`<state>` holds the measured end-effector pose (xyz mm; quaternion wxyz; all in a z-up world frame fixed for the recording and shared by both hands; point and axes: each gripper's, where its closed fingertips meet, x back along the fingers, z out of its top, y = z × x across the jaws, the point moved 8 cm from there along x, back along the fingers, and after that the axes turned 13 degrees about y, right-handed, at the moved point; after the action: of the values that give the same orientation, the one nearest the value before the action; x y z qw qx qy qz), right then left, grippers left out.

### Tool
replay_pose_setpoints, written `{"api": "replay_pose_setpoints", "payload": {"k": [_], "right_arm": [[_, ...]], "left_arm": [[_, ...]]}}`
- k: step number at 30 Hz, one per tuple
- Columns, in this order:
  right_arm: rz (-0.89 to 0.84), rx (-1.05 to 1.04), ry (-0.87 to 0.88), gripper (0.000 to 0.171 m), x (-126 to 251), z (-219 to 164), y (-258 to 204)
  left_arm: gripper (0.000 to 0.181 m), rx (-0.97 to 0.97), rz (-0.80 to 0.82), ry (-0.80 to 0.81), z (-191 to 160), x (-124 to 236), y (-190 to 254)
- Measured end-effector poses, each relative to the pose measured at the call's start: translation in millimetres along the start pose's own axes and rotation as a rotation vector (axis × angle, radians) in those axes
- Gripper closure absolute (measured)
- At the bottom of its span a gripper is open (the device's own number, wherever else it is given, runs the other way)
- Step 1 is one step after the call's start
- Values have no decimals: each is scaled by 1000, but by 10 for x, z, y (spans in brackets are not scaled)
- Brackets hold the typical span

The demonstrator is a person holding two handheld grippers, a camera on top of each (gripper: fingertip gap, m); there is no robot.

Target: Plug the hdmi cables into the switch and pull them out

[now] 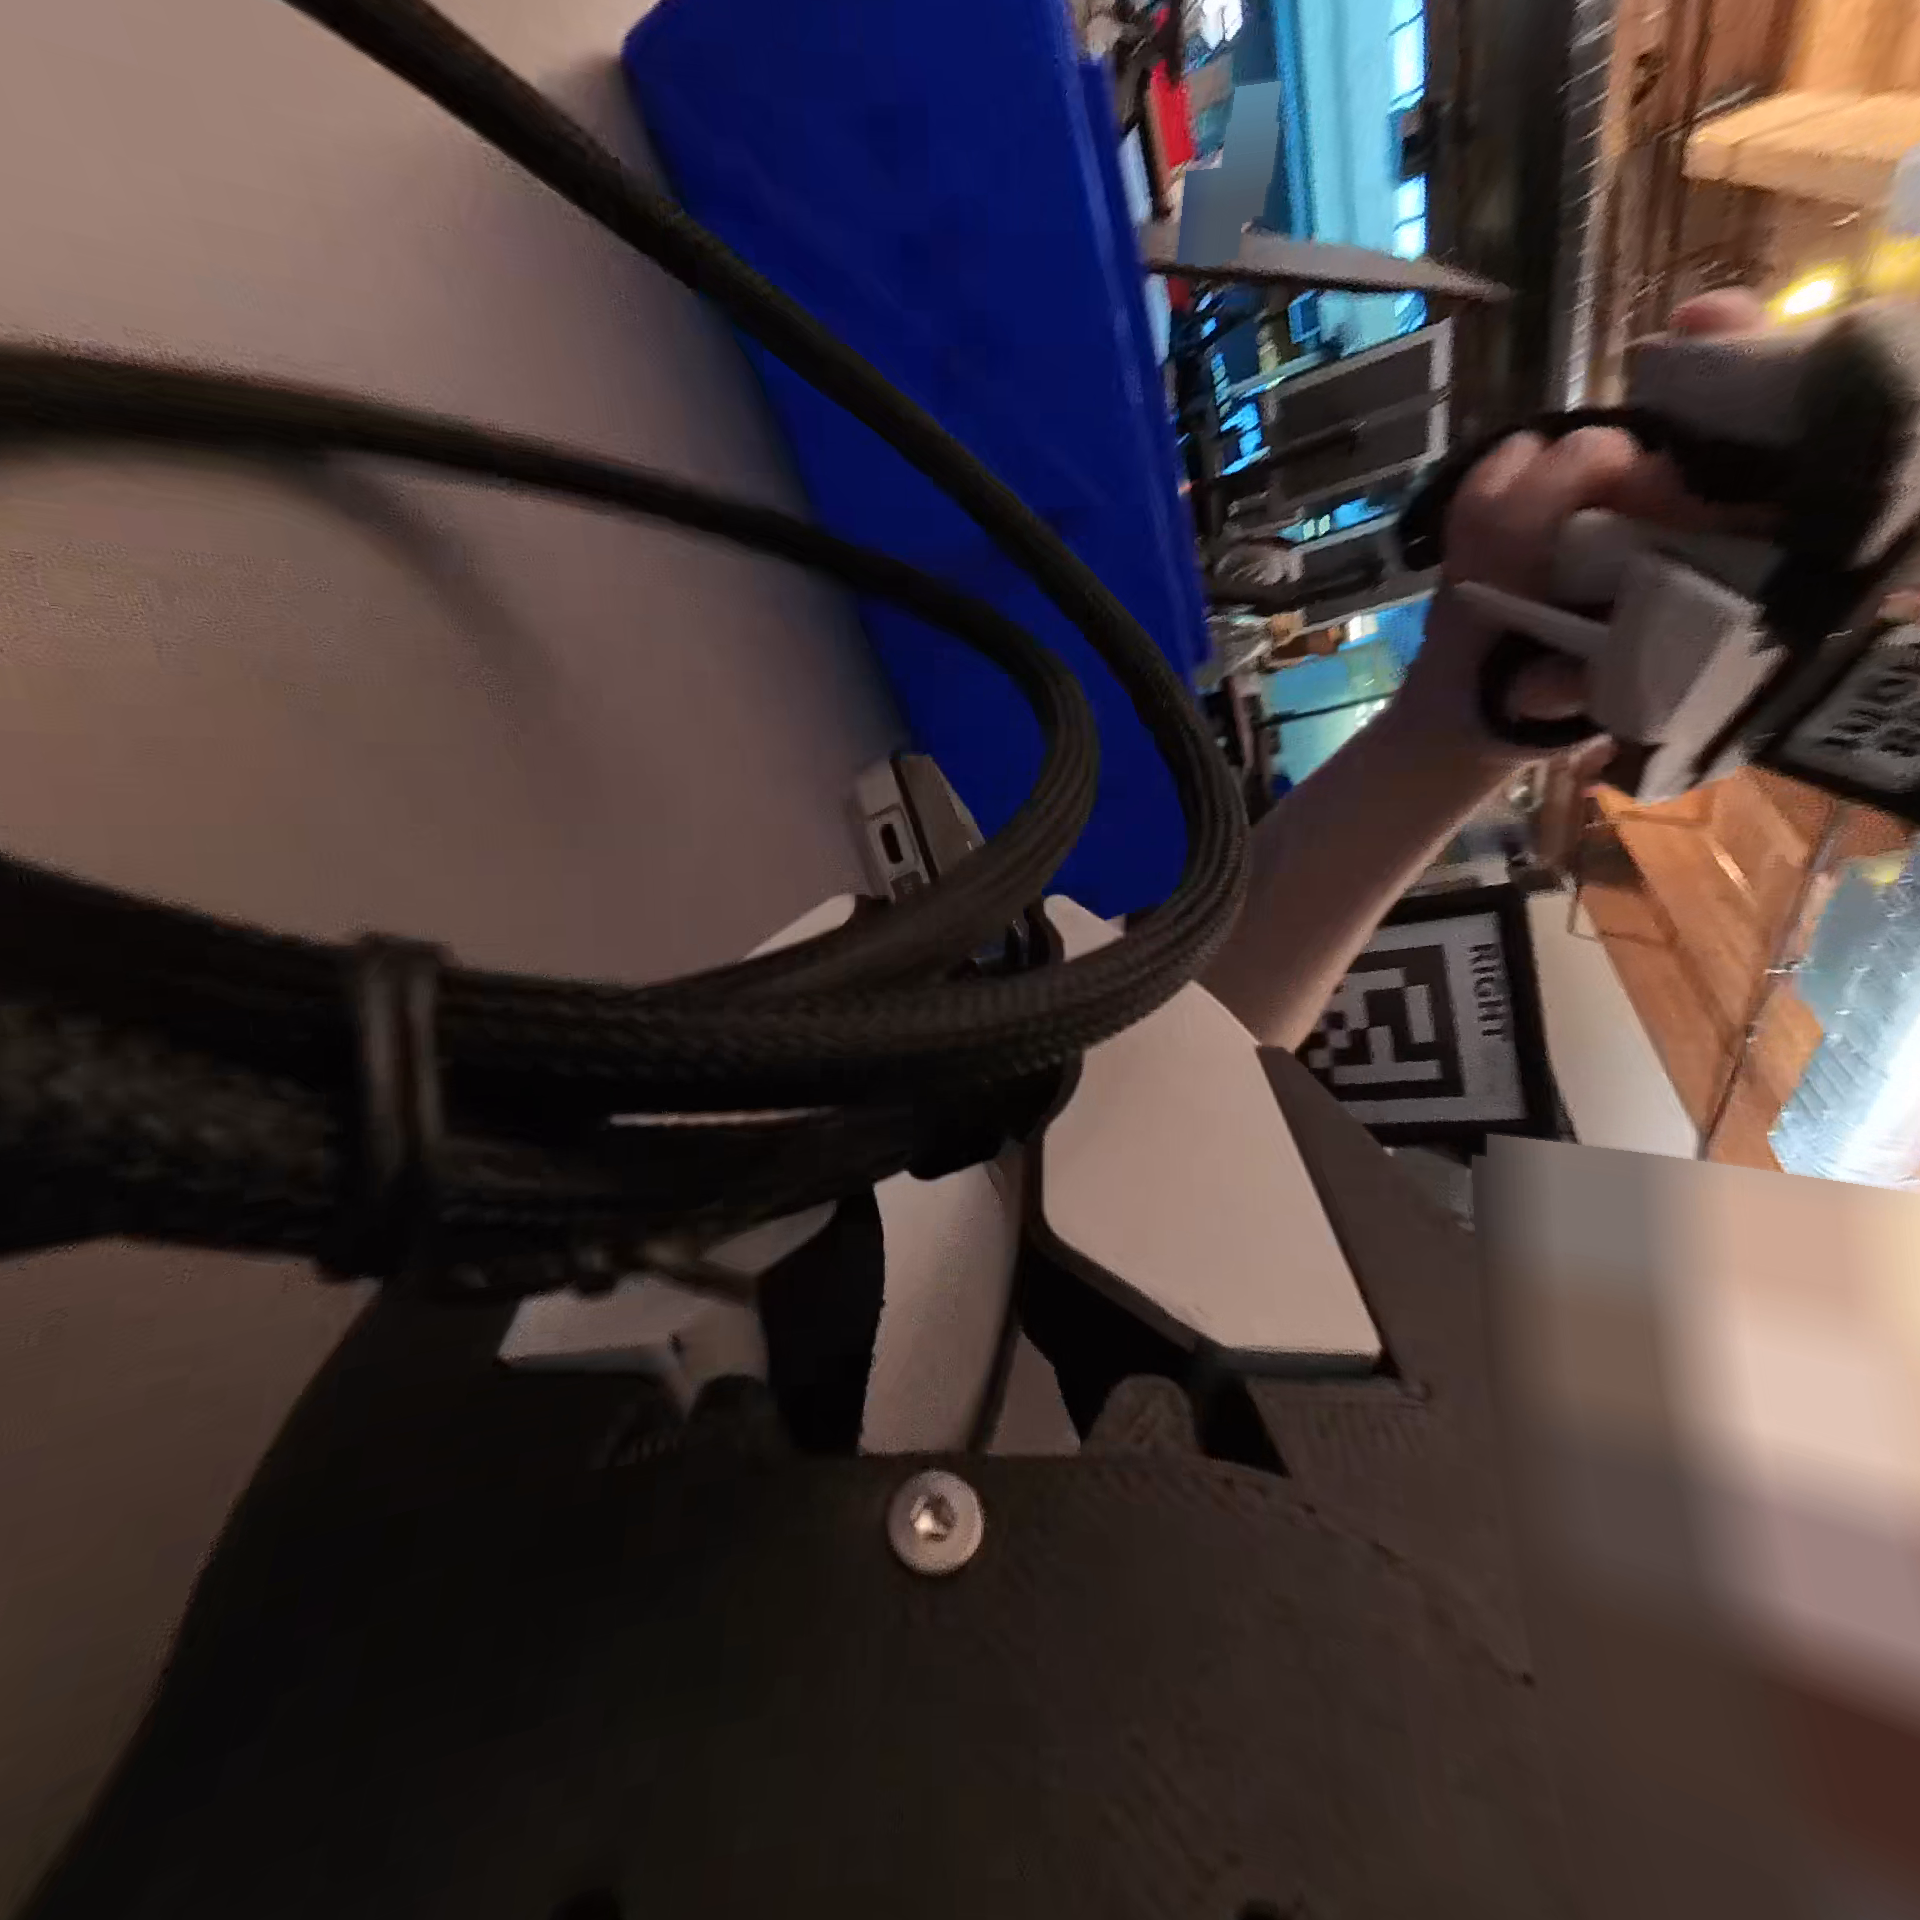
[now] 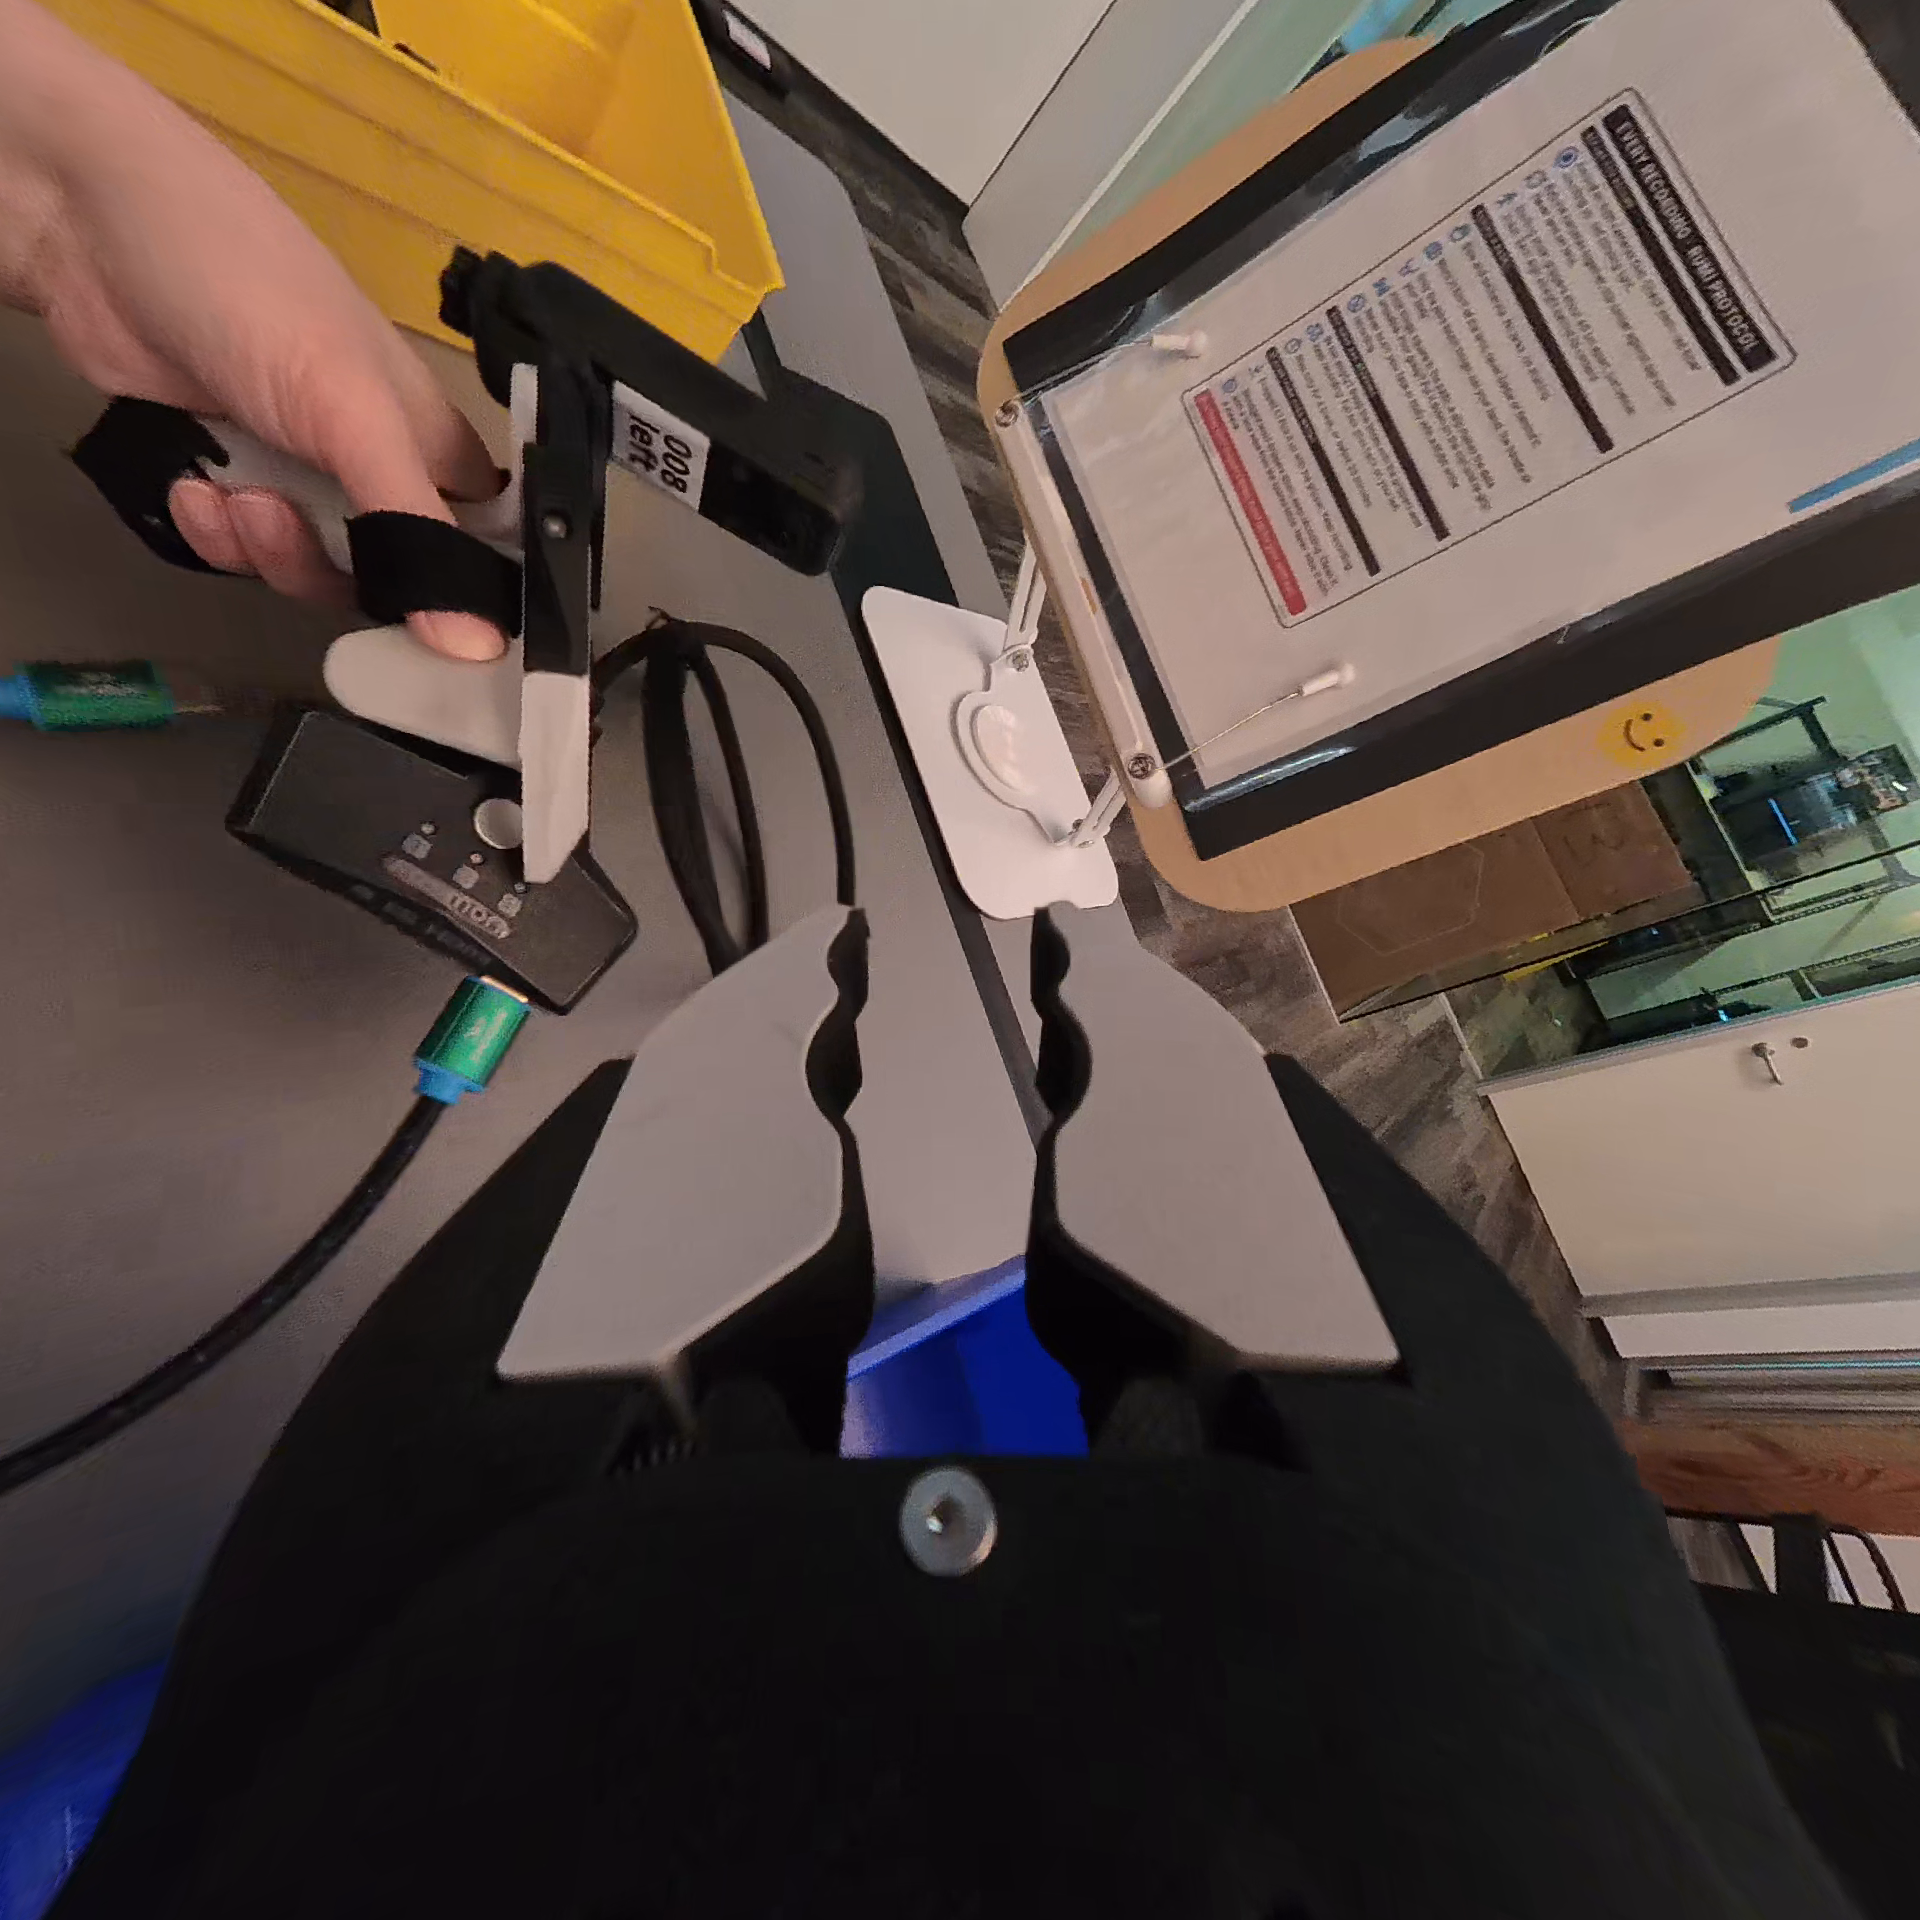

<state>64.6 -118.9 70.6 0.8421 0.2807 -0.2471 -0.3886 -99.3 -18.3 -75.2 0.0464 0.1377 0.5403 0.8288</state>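
The black switch [image 2: 343,810] lies on the grey table [image 2: 156,1091]. One green HDMI plug [image 2: 473,1039] sits in its near end, with a black cable [image 2: 260,1299] trailing left. A second green plug [image 2: 88,694] lies at the far left with its metal tip towards the switch. My left gripper [image 1: 966,925] is shut, its tips on the switch's top by the round button; it also shows in the right wrist view [image 2: 535,831]. Black braided cables [image 1: 727,1039] cross in front of its fingers. My right gripper [image 2: 945,925] is open and empty, above the table edge right of the switch.
A yellow bin [image 2: 468,156] stands behind the switch. A blue bin [image 1: 935,364] lies beside it and shows under my right gripper [image 2: 935,1351]. A white stand base [image 2: 987,748] holds a sign board [image 2: 1455,416] at the table edge. Coiled black cable [image 2: 727,779] lies by the switch.
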Motion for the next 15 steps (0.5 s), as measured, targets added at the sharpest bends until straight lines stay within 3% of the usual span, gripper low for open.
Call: {"api": "replay_pose_setpoints", "payload": {"k": [5, 9, 15], "right_arm": [[1, 9, 9, 141, -5, 30, -7], [2, 18, -12, 141, -14, 15, -15], [9, 30, -34, 141, -16, 1, -23]], "left_arm": [[148, -59, 91, -93, -5, -26, -116], [129, -87, 188, -178, -32, -8, -200], [132, -22, 268, -323, -70, 115, -185]]}}
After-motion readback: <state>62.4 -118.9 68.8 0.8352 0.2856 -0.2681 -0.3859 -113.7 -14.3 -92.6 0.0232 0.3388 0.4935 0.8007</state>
